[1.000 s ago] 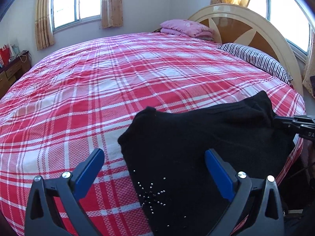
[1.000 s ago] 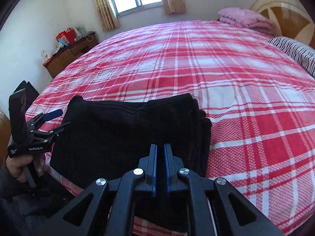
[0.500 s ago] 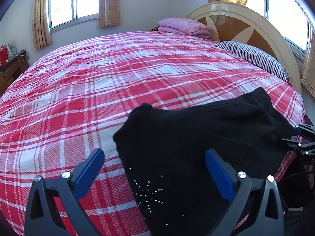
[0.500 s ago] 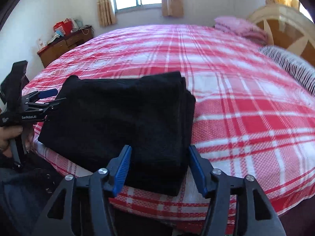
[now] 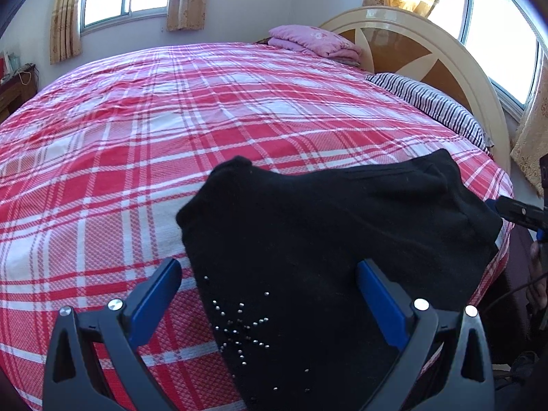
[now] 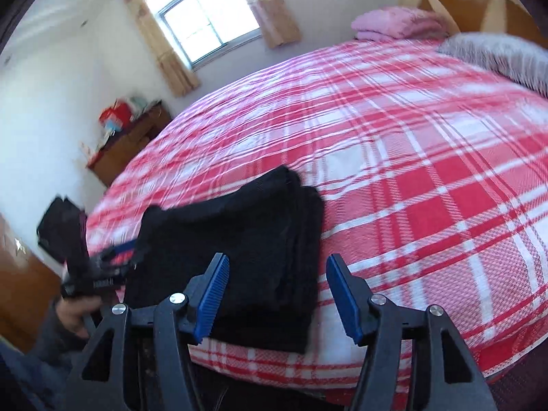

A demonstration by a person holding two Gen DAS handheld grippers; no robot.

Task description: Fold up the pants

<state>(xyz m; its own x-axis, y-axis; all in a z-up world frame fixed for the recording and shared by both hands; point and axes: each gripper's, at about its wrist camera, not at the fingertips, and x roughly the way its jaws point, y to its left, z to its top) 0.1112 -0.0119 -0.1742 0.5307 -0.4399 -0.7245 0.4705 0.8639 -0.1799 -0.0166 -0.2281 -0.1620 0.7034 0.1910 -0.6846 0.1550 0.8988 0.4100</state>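
Blurred by motion – striped pillow (image 6: 496,56), dresser (image 6: 128,144); pants (image 5: 325,257) cut off at bottom edge – right gripper (image 5: 520,212) mostly past frame.

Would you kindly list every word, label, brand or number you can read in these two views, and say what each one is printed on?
None can be read.
Left gripper: a pale label on its body in the right wrist view, too blurred to read.
Red packages on the wooden cabinet: any print is too small and blurred.
Black pants: only a studded star pattern, no lettering.
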